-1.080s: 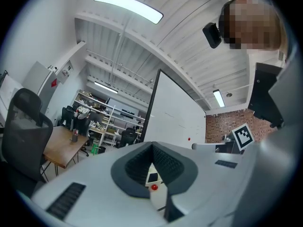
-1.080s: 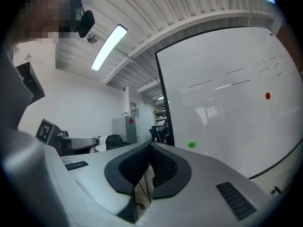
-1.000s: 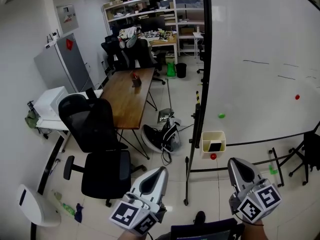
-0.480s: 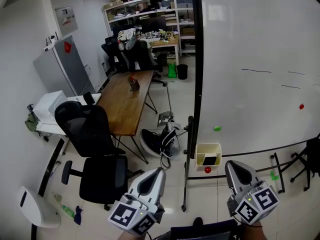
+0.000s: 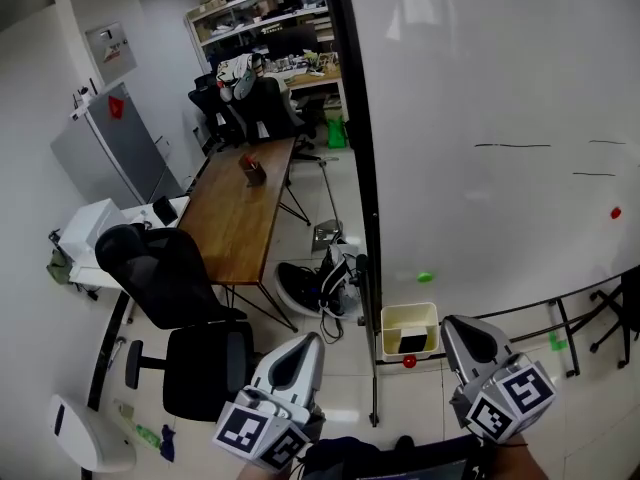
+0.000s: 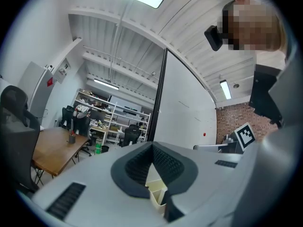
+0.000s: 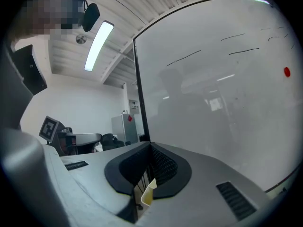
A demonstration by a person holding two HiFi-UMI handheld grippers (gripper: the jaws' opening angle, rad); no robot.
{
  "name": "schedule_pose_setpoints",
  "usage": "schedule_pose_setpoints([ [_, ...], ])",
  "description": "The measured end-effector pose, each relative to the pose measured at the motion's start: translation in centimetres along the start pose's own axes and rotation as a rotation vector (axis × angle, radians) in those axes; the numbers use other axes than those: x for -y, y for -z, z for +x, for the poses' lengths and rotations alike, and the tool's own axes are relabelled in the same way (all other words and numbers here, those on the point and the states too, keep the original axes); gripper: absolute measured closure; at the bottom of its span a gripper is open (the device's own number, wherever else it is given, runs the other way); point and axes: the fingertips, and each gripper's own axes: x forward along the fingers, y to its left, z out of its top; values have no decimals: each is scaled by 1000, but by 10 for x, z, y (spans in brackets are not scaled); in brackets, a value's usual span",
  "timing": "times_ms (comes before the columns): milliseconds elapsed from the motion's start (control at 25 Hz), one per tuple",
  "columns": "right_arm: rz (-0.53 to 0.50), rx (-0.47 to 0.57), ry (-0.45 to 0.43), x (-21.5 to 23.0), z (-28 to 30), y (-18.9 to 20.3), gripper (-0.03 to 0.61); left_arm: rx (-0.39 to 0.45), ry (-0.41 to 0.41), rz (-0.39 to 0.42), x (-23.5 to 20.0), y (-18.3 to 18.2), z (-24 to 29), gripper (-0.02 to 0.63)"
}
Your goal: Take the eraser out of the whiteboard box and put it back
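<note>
Left hand-held gripper (image 5: 310, 346): low in the head view, pointing forward. Its own view shows the jaws together at the tip with nothing held.
Right hand-held gripper (image 5: 462, 328): beside it and aimed the same way, jaws likewise closed and empty.
Whiteboard box (image 5: 410, 318): a cream open-topped box hung at the lower left corner of the whiteboard (image 5: 500, 118). It is ahead of both tips, in the gap between them, and touches neither.
Nearer arm: the right, as I judge it. The box lies just ahead and to the left of its tip, while the left tip is farther off across the board's stand.
Box axis: the long side runs along the board's bottom edge, with the opening facing up.
Eraser (image 5: 411, 343): the dark block still inside the box, towards the front wall.
Eraser axis: it seems to lie lengthwise with the box, though it is too small to tell which end points where.
Coming move: probably the right jaws must part, then come in from above with the pads across the eraser's short side.
Red magnet (image 5: 408, 362): just below the box, clear of the reach.
Desk (image 5: 235, 218): well apart on the left and no part of this.
</note>
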Motion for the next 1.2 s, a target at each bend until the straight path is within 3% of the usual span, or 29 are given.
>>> schedule_pose_setpoints([
  [360, -9, 35, 165, -16, 76, -3, 557, -37, 159, 5, -97, -12, 27, 584],
  [520, -28, 37, 204, -20, 104, -4, 557, -36, 180, -31, -130, -13, 40, 584],
  [720, -50, -8, 245, -12, 113, 9, 551, -32, 202, -42, -137, -12, 53, 584],
  [840, -55, -36, 252, -5, 111, 16, 454, -27, 188, -49, -137, -10, 58, 584],
  [1200, -9, -133, 266, 24, 104, 58, 383, -57, 171, -47, -120, 21, 77, 583],
])
